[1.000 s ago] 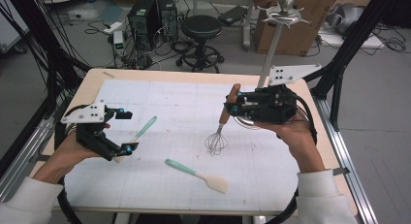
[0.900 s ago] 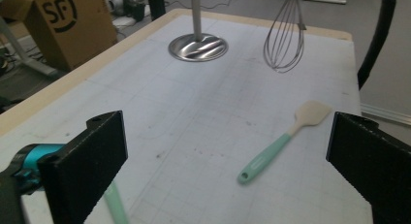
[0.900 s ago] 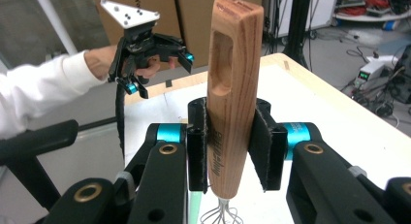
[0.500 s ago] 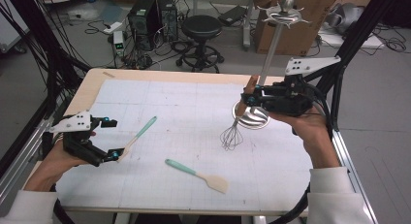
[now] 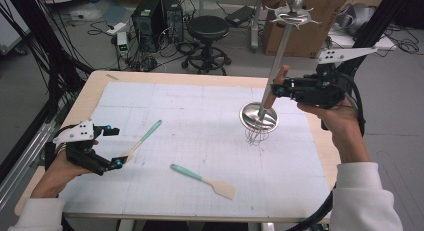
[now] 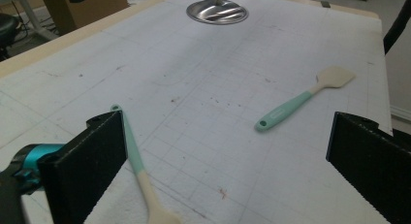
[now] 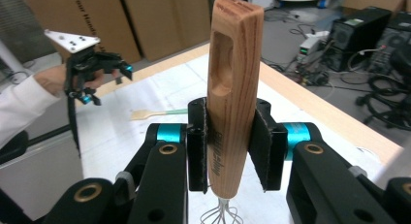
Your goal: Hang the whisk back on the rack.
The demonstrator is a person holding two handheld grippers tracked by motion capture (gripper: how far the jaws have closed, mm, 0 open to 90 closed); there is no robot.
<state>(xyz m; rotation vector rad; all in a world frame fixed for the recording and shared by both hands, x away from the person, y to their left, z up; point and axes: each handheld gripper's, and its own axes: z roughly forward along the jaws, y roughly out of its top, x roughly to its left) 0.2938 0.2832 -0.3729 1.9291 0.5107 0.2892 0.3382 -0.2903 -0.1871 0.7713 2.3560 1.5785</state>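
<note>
Right tongs (image 7: pixel 228 151), jaws clamped on the wooden-handled wire whisk (image 5: pixel 265 111), hold it upright above the steel stand base (image 5: pixel 258 116) at far right, while left tongs (image 6: pixel 228 156) gape empty beside the mint-handled spatula (image 6: pixel 138 175).

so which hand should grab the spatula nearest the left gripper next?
Left. The left gripper is open and low over the mat, with that spatula lying just inside one jaw. The right gripper is busy, shut on the whisk over by the stand.
</note>
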